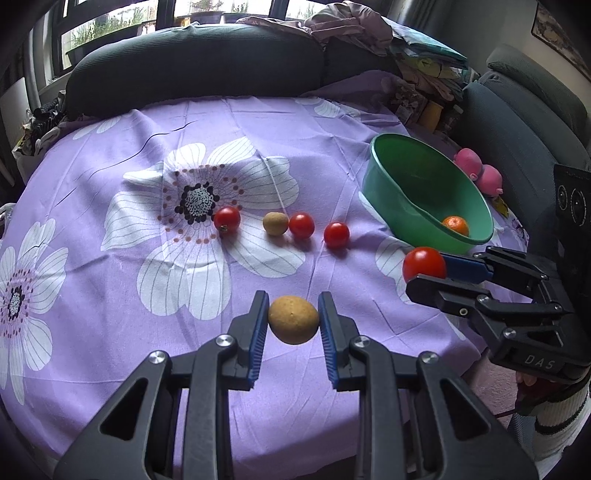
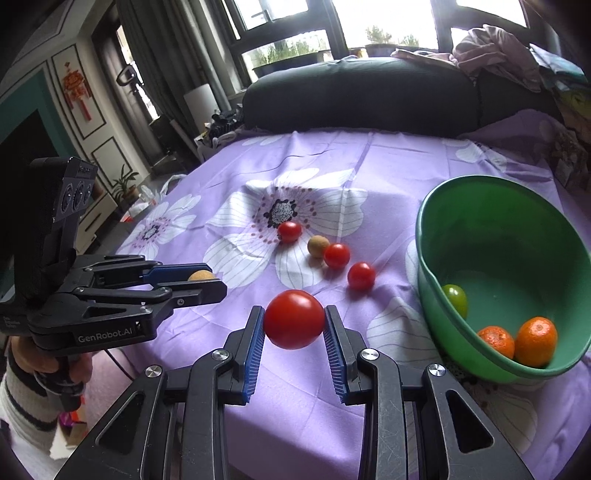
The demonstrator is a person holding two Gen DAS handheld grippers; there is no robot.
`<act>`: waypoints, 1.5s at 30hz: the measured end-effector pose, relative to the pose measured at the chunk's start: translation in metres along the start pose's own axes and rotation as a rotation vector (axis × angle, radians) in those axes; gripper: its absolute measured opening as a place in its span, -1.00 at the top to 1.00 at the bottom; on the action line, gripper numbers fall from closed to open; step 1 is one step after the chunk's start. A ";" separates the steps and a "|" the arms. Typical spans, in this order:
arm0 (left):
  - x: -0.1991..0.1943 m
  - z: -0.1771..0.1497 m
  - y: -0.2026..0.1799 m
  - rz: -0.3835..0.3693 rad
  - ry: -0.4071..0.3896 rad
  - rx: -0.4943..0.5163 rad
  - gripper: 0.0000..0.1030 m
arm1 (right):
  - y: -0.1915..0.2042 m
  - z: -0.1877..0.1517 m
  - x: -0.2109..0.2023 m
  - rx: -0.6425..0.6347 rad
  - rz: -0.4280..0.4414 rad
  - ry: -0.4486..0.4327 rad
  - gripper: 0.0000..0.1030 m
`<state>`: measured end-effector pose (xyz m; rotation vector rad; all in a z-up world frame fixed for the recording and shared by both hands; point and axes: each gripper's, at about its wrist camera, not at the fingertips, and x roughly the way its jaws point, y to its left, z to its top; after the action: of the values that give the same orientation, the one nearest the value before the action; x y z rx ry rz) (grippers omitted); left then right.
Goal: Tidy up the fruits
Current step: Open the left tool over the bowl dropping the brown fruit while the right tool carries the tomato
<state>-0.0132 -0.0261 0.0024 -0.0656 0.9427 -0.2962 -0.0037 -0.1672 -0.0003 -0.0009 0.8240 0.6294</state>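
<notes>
My left gripper (image 1: 293, 317) is shut on a tan round fruit (image 1: 293, 319) above the purple flowered cloth (image 1: 147, 369); it also shows in the right wrist view (image 2: 201, 278). My right gripper (image 2: 294, 321) is shut on a large red tomato (image 2: 294, 319), seen in the left wrist view (image 1: 424, 263) just in front of the green bowl (image 1: 384, 184). The bowl (image 2: 424, 236) holds two oranges (image 2: 535, 339) and a green fruit (image 2: 455, 298). Three small tomatoes (image 1: 227, 219) (image 1: 301, 224) (image 1: 336, 234) and a small tan fruit (image 1: 275, 223) lie in a row on the cloth.
A dark cushion (image 1: 192, 70) lines the far edge. Piled clothes (image 1: 369, 26) and clutter sit at the back right. A pink toy (image 1: 480, 171) lies behind the bowl. A grey armchair (image 1: 524, 122) stands to the right.
</notes>
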 end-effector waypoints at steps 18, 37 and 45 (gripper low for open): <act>0.015 0.053 -0.057 -0.078 -0.054 0.102 0.48 | -0.050 0.005 -0.044 0.094 -0.106 -0.127 0.35; 0.078 0.089 -0.124 -0.174 0.020 0.220 0.48 | -0.111 -0.009 -0.054 0.224 -0.220 -0.149 0.35; 0.095 0.086 -0.128 -0.155 0.062 0.220 0.48 | -0.116 -0.011 -0.047 0.225 -0.247 -0.121 0.34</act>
<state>0.0801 -0.1813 0.0018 0.0737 0.9631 -0.5462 0.0259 -0.2894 -0.0032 0.1368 0.7589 0.2997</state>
